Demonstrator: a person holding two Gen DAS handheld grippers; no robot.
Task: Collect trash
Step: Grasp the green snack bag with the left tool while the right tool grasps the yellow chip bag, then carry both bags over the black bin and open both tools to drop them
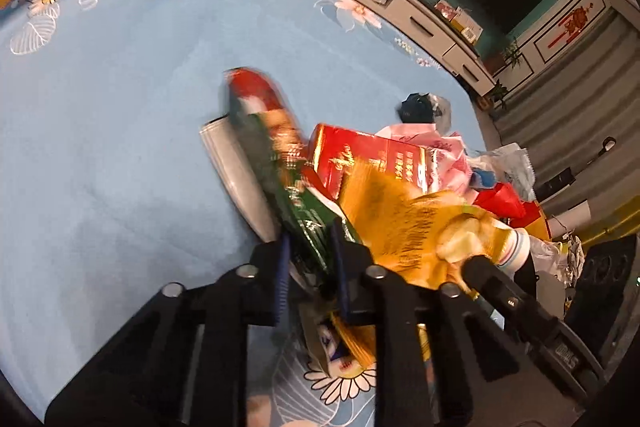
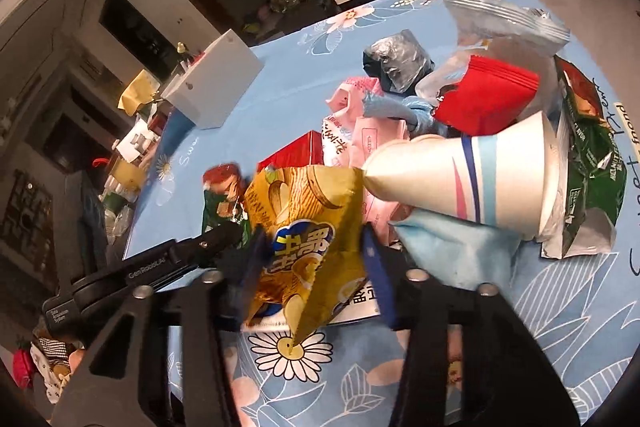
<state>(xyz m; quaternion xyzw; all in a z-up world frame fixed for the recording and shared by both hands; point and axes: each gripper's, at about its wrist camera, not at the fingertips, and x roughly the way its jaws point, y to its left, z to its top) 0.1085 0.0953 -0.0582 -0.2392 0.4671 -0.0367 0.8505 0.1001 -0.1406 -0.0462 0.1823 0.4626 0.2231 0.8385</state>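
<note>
A pile of trash lies on the blue flowered tablecloth (image 1: 100,127). My left gripper (image 1: 312,263) is shut on a green and red snack bag (image 1: 264,131), which shows blurred and juts forward over a silver foil piece (image 1: 240,183). My right gripper (image 2: 316,259) is shut on a yellow chip bag (image 2: 308,227), its blue pads pressing both sides while a corner hangs below. In the left wrist view the same yellow chip bag (image 1: 396,215) lies just right of my left fingers. The left gripper (image 2: 236,231) reaches in from the left in the right wrist view.
Beyond the yellow bag are a red carton (image 2: 292,151), a white paper cup (image 2: 460,171) on its side, pink wrappers (image 2: 352,107), a black bag (image 2: 396,63), a red pouch (image 2: 484,95) and a green bag (image 2: 592,171). A white box (image 2: 212,83) stands at the table's far side.
</note>
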